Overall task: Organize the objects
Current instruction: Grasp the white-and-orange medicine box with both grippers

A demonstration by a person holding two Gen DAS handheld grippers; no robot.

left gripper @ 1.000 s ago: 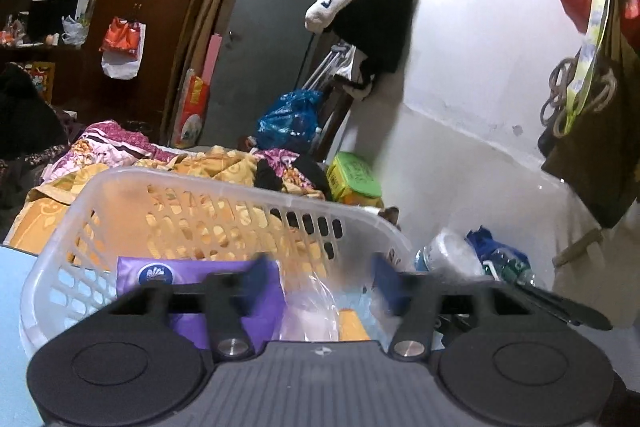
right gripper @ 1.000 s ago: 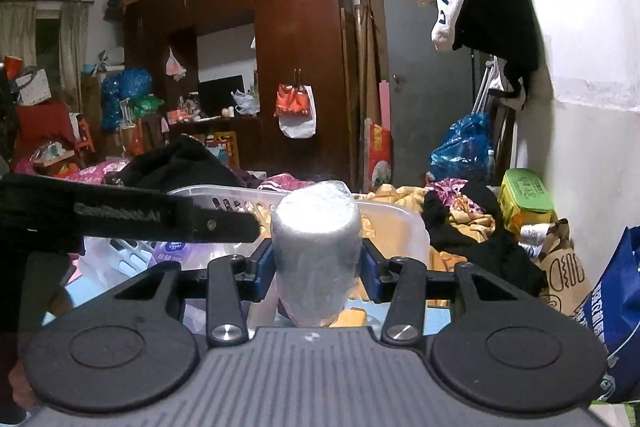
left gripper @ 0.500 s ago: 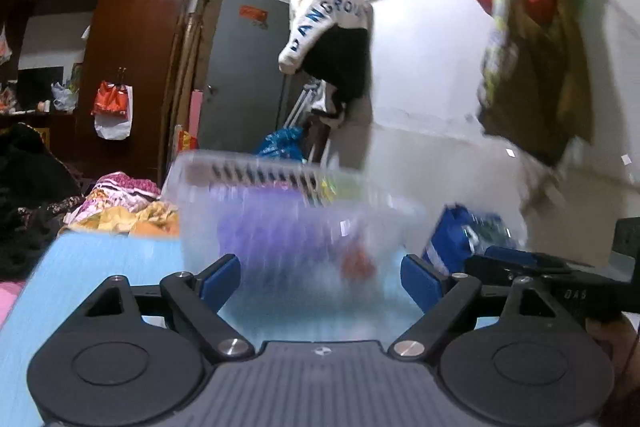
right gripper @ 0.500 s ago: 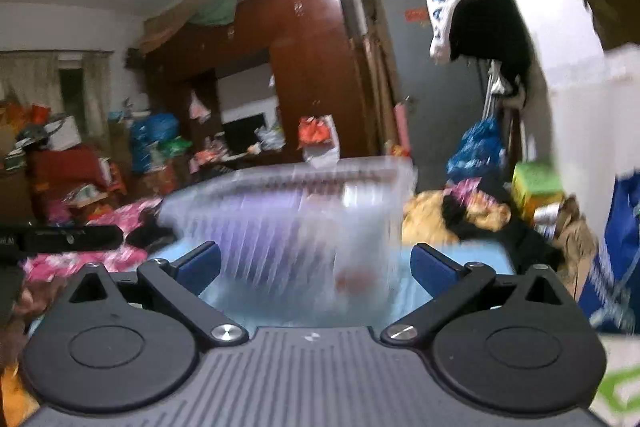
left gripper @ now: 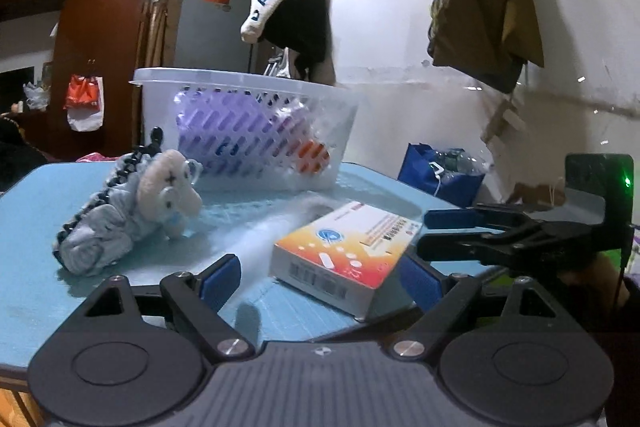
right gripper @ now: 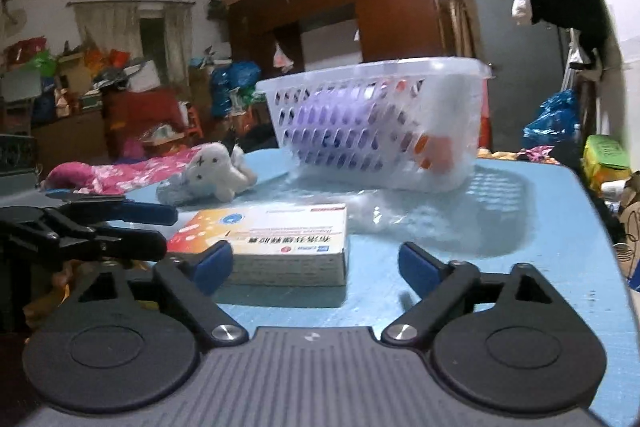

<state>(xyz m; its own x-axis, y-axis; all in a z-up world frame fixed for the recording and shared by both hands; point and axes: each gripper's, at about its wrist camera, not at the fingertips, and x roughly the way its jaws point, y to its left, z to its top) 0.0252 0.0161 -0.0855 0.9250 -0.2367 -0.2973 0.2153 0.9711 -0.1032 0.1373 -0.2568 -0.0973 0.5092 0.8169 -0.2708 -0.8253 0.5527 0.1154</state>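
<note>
A white slotted basket [left gripper: 248, 99] stands at the far side of the blue table [left gripper: 36, 211]; it also shows in the right wrist view [right gripper: 372, 123]. It holds a purple pack [left gripper: 224, 131] and an orange-marked item [left gripper: 314, 157]. A white-and-orange medicine box [left gripper: 344, 247] lies near the front, also in the right wrist view [right gripper: 276, 243]. A grey plush toy [left gripper: 128, 219] lies at the left, also in the right wrist view [right gripper: 208, 179]. My left gripper [left gripper: 320, 279] is open and empty by the box. My right gripper [right gripper: 316, 263] is open and empty.
The table's edges drop off at the left and right. A blue bag [left gripper: 440, 175] sits on the floor to the right. Clothes hang on the wall [left gripper: 292, 15]. A wardrobe [right gripper: 360, 11] and clutter stand behind.
Both grippers have opened and drawn back and down from the basket. The silver cylinder that the right gripper held is gone from it. The box and plush have come into view.
</note>
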